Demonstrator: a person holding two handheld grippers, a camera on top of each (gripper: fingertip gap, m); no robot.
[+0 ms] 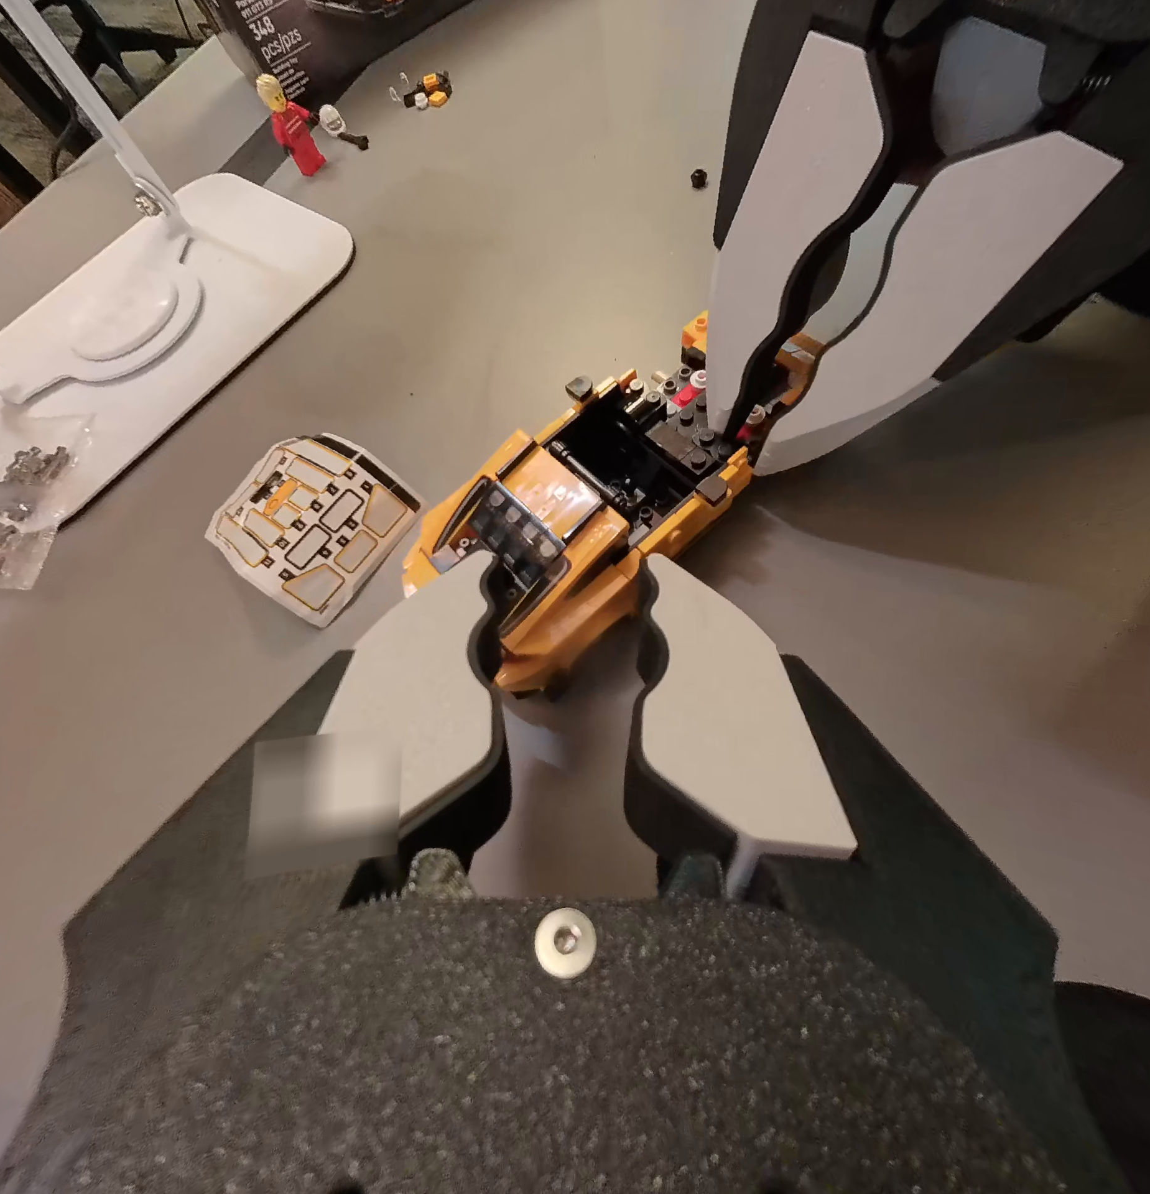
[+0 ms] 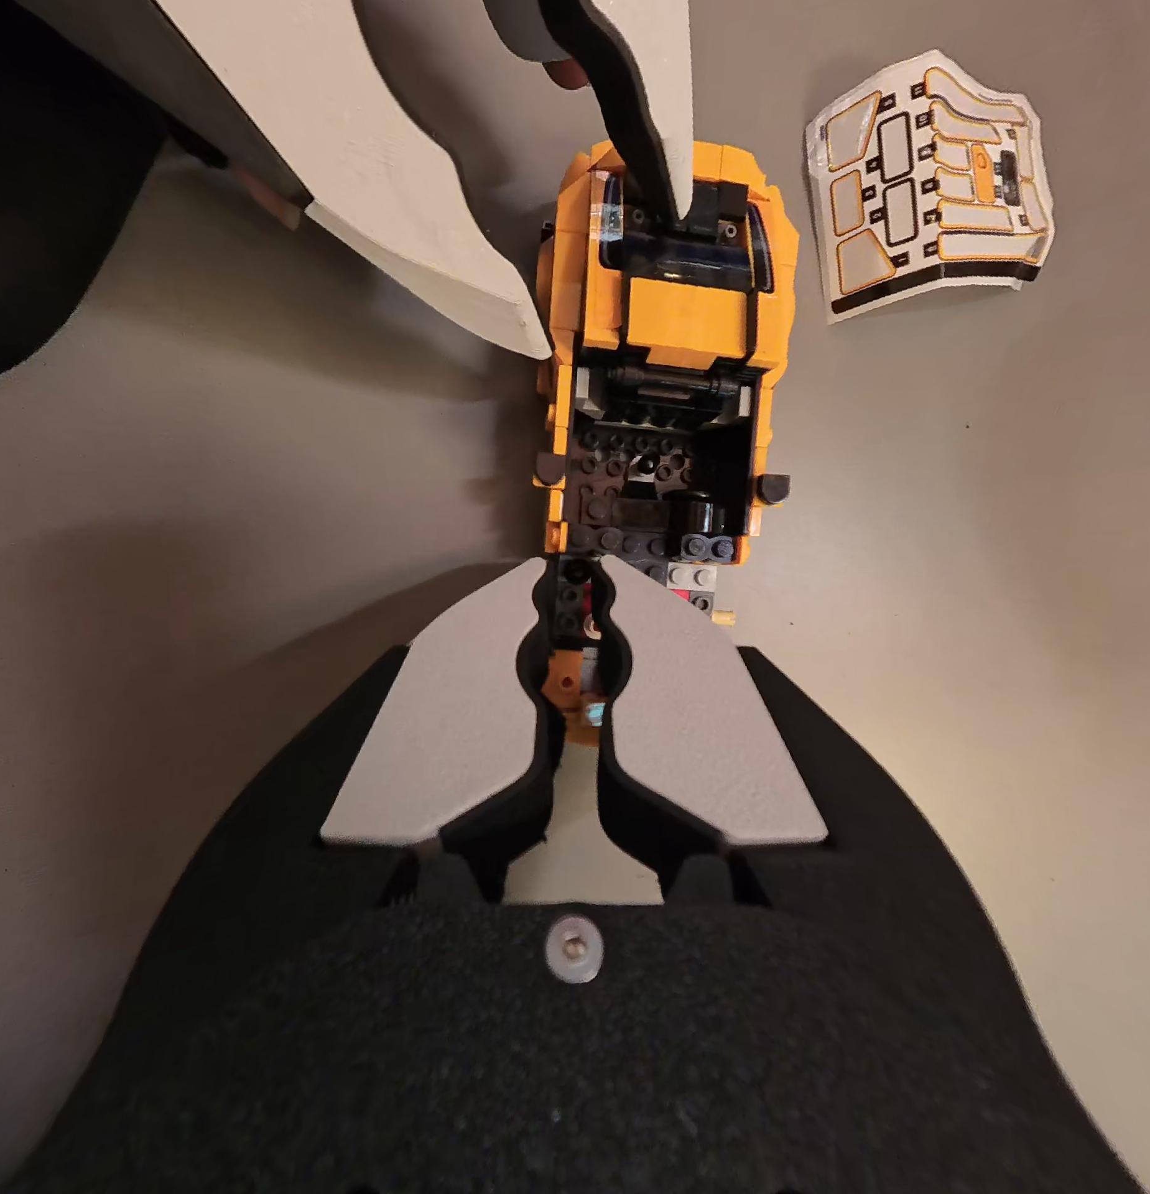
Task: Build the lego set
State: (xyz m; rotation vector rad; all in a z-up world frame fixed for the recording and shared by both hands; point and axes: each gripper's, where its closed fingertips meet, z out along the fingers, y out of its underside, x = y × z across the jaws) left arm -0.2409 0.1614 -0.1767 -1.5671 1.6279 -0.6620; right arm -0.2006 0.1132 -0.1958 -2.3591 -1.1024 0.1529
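I have the half-built orange lego car lying on the grey counter, with my left tool clamped on its front end, one finger on each flank by the windshield. My right tool comes in from the opposite end with its fingers nearly pressed together over the studded black rear deck; I cannot tell whether they pinch any piece there. Just beside the car lies a sticker sheet, and farther back on the counter stand a red minifigure, a few loose bricks and a white stand base.
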